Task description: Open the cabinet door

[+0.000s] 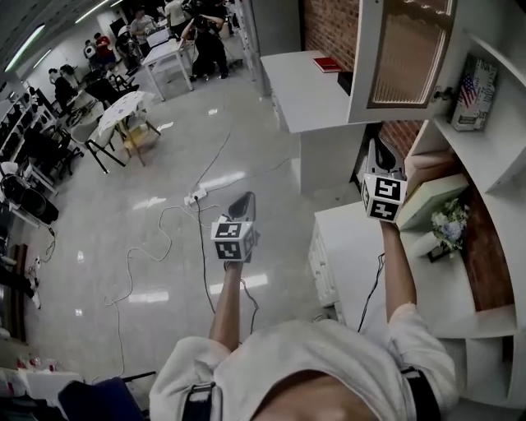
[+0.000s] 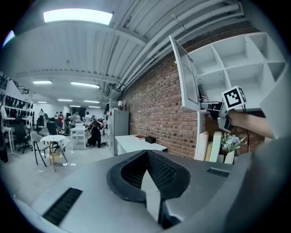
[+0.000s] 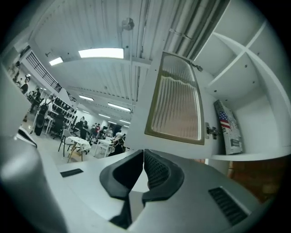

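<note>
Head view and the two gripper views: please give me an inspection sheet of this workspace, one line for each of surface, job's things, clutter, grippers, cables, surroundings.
Surface: white counter beside the shelf unit.
Job's things: cabinet door stands open, swung out from the shelf unit; no gripper holds it.
Clutter: flag-print book on a shelf; flowers and a pale book lower down.
Grippers: left gripper jaws together, empty; right gripper jaws together, empty, below the door.
Cables: power strip and loose cable on the floor.
Surroundings: brick wall; people at tables far off.
</note>
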A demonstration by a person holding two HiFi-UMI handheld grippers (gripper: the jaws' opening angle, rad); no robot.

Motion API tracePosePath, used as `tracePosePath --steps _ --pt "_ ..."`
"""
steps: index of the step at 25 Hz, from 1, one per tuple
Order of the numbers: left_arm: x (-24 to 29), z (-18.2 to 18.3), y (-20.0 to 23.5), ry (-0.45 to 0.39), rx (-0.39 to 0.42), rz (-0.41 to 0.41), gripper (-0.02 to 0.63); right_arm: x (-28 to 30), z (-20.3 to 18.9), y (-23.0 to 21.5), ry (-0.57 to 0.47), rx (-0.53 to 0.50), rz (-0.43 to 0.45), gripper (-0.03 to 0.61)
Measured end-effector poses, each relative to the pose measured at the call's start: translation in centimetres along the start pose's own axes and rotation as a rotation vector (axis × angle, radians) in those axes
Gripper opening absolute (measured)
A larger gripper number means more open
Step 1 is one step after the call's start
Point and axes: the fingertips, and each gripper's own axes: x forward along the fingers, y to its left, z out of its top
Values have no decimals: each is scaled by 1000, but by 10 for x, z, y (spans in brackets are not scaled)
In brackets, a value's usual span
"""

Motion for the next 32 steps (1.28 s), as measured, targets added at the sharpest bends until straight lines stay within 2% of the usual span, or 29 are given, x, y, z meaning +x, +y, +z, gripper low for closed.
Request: tracePosePath --steps 9,17,24,32 --pt "40 6 -62 10 33 -152 26 -74 -45 -54 84 44 -119 14" --pt "82 6 -131 5 62 -304 26 -148 -100 -95 201 50 -228 14" --pt "98 2 -183 17 72 -419 26 -202 -131 -113 289 48 -303 14" --pt "102 -7 -226 31 76 -508 26 -243 -152 -118 349 63 -362 14"
